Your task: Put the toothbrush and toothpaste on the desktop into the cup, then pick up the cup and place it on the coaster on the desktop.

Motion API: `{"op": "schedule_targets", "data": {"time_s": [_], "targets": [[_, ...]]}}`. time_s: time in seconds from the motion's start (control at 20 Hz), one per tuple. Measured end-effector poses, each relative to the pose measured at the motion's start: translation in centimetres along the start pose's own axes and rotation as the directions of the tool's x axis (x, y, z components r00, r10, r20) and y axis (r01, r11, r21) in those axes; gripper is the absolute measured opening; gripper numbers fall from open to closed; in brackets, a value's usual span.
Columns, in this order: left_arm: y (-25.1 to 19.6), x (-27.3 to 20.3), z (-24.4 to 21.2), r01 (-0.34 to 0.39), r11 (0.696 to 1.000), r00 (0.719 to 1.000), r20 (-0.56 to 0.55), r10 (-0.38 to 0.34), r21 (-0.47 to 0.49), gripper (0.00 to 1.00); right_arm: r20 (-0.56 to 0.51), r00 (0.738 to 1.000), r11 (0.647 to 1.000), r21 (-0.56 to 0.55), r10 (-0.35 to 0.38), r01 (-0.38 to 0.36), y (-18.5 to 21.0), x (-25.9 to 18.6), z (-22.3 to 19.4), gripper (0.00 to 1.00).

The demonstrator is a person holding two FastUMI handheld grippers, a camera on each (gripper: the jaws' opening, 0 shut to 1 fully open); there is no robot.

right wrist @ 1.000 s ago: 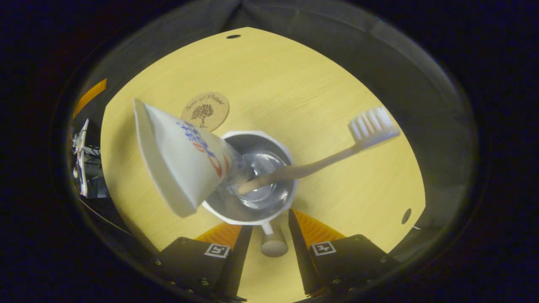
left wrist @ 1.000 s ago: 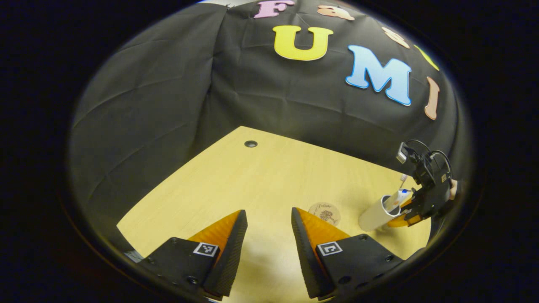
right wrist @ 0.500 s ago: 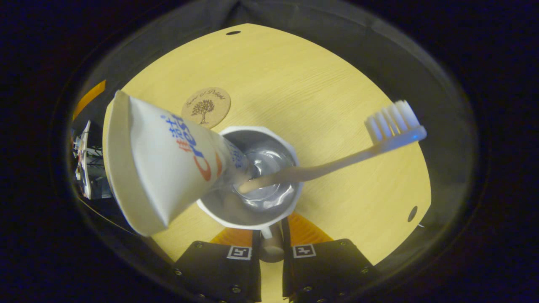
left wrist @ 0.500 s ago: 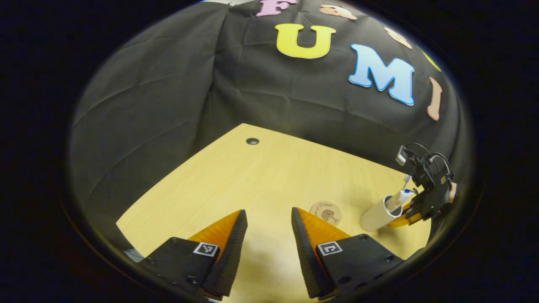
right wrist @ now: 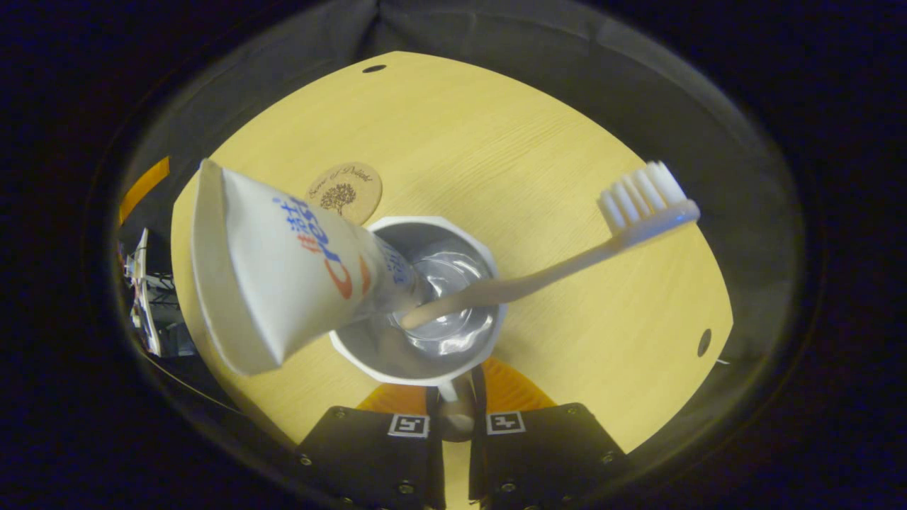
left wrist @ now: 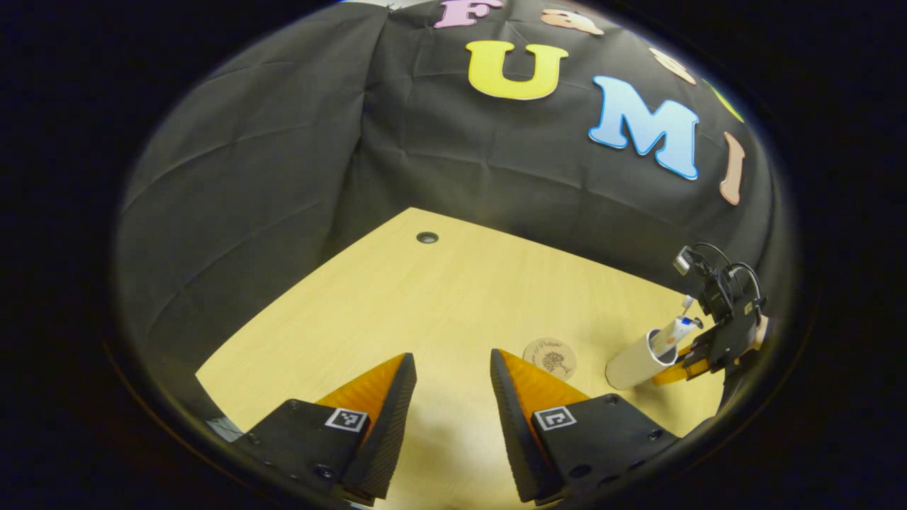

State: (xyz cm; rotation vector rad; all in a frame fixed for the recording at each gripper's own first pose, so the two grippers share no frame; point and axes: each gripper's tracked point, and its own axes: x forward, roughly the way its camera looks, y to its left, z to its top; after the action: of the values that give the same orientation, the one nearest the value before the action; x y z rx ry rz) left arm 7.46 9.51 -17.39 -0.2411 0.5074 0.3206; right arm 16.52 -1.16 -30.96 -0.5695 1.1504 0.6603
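Observation:
In the right gripper view I look down into a white cup [right wrist: 368, 354] with a shiny inside. The white toothpaste tube [right wrist: 276, 269] leans out to the left and the white toothbrush [right wrist: 567, 262] leans out to the right. My right gripper [right wrist: 455, 414] is shut on the cup's handle [right wrist: 453, 418]. The round wooden coaster [right wrist: 344, 191] lies on the desk just beyond the cup, bare. In the left gripper view my left gripper [left wrist: 452, 397] is open over the desk, holding nothing. Far right there, the cup [left wrist: 634, 361] is held by the right gripper [left wrist: 716, 340], with the coaster [left wrist: 550, 358] to its left.
The light wooden desk [left wrist: 439, 297] has a small round cable hole [left wrist: 426, 237] near its back edge, and another hole [right wrist: 703, 342] near the right edge in the right gripper view. Black cloth walls close it in behind. The left gripper [right wrist: 149, 290] shows at the desk's left edge.
The right gripper's fingers closed from apart onto the cup's handle. The cup with tube and brush has shifted slightly in view. The left gripper stayed still and open.

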Motion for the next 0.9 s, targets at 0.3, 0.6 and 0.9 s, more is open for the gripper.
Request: {"op": "schedule_targets", "data": {"time_s": [0.3,0.6,0.9], "targets": [[1.6,-1.1,-0.5,-0.008,1.000,1.000,0.003,0.008,-0.010,0.70,0.051,0.998,0.999,0.029,0.036,-0.037,2.5,-1.3,3.0,0.15],[3.3,-1.4,0.3,-0.040,0.999,0.999,0.004,0.040,-0.015,0.73,0.067,0.997,0.999,-0.004,0.047,-0.047,5.7,-0.8,6.4,0.15],[5.6,-2.4,0.7,-0.106,0.993,0.994,0.007,0.106,-0.044,0.70,0.066,0.997,0.998,-0.030,0.051,-0.049,8.1,-0.2,10.2,0.15]]}}
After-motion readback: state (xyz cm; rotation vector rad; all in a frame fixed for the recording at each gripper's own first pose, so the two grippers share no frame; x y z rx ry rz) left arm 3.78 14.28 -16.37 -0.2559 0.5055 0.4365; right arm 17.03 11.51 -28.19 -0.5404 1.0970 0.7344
